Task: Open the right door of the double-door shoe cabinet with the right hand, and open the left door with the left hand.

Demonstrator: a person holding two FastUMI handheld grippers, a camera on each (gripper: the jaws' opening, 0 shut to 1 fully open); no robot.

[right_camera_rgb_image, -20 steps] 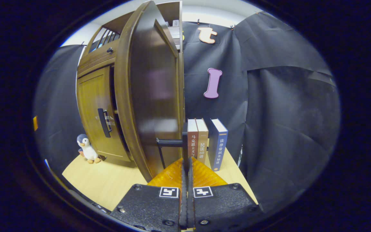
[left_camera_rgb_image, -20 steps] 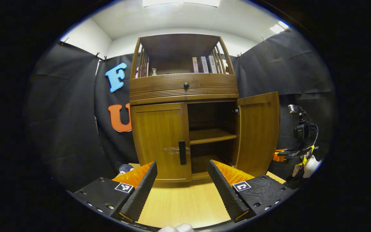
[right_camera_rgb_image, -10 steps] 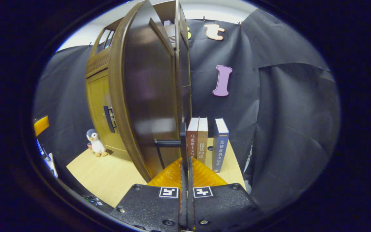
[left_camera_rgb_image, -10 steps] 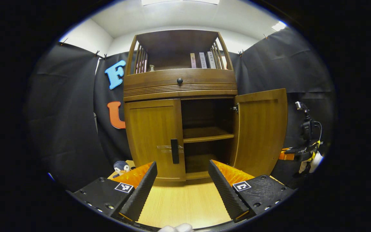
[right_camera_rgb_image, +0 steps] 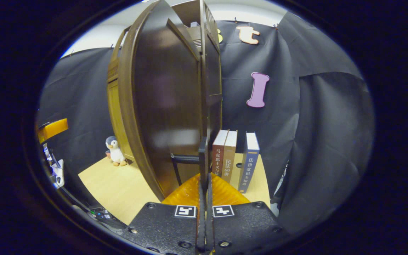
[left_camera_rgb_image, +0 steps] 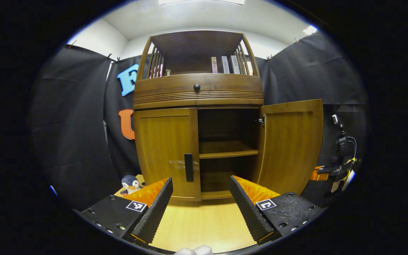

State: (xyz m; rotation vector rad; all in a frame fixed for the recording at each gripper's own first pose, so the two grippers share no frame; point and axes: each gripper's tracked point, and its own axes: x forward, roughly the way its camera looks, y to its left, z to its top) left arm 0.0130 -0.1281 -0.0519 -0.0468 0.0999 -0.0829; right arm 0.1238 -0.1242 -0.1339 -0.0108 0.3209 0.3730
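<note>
Right door (left_camera_rgb_image: 290, 147) wide open, left door (left_camera_rgb_image: 166, 150) closed.

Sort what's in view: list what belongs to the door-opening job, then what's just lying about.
Job: right door, open, its handle clamped in the right tongs; left door, closed, with handle; left tongs, open.

Lying about: penguin, books, shelf books.
</note>
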